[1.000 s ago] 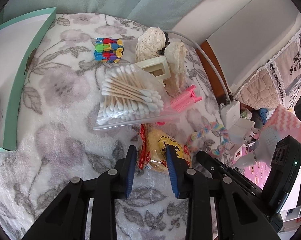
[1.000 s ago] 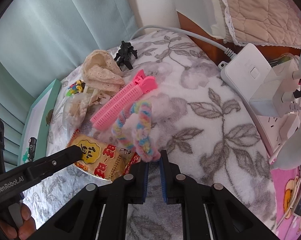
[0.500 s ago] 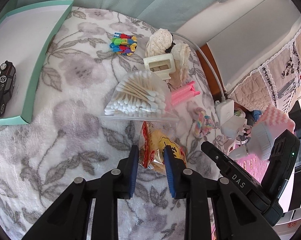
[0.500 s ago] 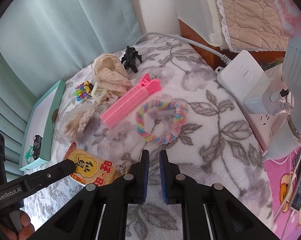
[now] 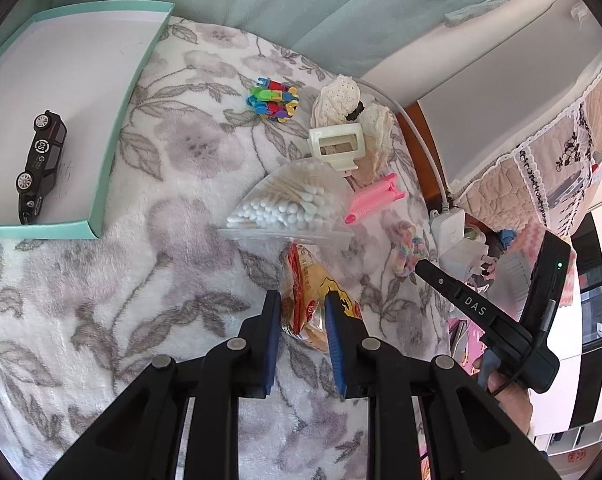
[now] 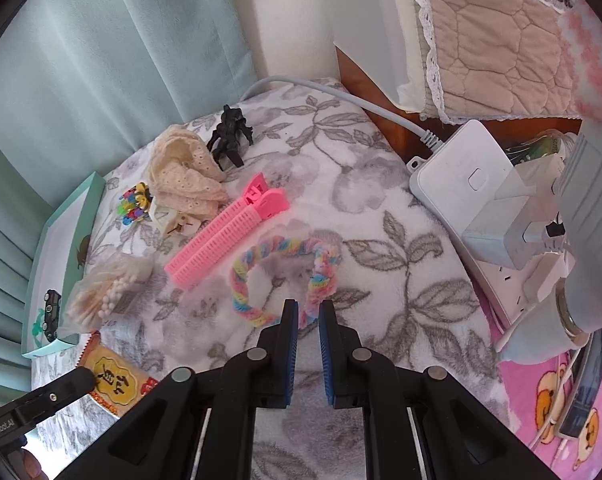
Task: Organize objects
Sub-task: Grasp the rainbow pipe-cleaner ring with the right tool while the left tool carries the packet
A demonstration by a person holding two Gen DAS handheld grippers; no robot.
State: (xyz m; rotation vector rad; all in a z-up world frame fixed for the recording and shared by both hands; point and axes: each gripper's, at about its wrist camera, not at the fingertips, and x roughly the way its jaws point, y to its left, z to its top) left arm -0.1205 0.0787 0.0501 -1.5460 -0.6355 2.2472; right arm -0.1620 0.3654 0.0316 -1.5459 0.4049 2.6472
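Observation:
My left gripper (image 5: 303,308) is shut on the near end of a yellow and red snack packet (image 5: 315,280), which lies on the floral blanket. From the right wrist view the packet (image 6: 113,380) shows at the lower left. A rainbow braided hair tie (image 6: 277,248) lies flat on the blanket. My right gripper (image 6: 308,318) has its fingers a narrow gap apart with the tie's near end in that gap. Whether they pinch it I cannot tell. A teal tray (image 5: 113,148) at the left holds a black toy car (image 5: 41,168).
Between the packet and the far edge lie a bag of cotton swabs (image 5: 293,204), a pink hair clip (image 6: 225,232), colourful small clips (image 5: 273,100), a cream clip (image 5: 337,146), lace cloth (image 6: 185,176) and a black claw clip (image 6: 229,136). A white power strip (image 6: 473,176) with plugs sits at the right.
The left gripper narrowed onto the snack packet and rose, bringing the tray and car into view. The right gripper had the hair tie lifted, the tie dropped flat, and the gripper came back to its near end.

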